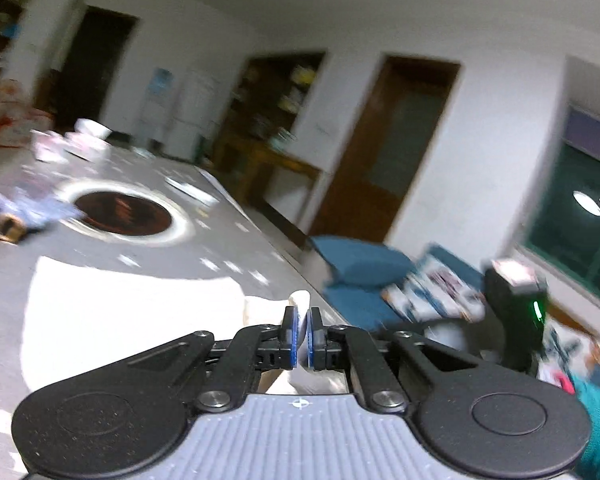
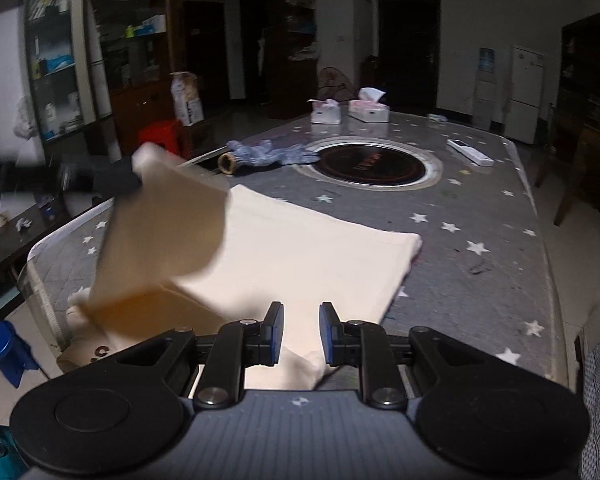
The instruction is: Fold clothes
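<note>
The left claw (image 1: 301,334) pinches a flap of the cream cloth (image 2: 284,248) and lifts it, likely to fold it. The right claw (image 2: 301,334) sits partly spread over the near edge; I cannot tell if it grips.

I'm in a home living-dining room: star-print table (image 2: 480,216) with inset cooktop (image 2: 374,166), fridge (image 2: 526,94), tissue boxes (image 2: 368,111), cluttered shelves (image 2: 56,60).

Matt cream cloth garment (image 2: 300,248) lies on a smooth star-printed table cover (image 2: 480,216).
</note>
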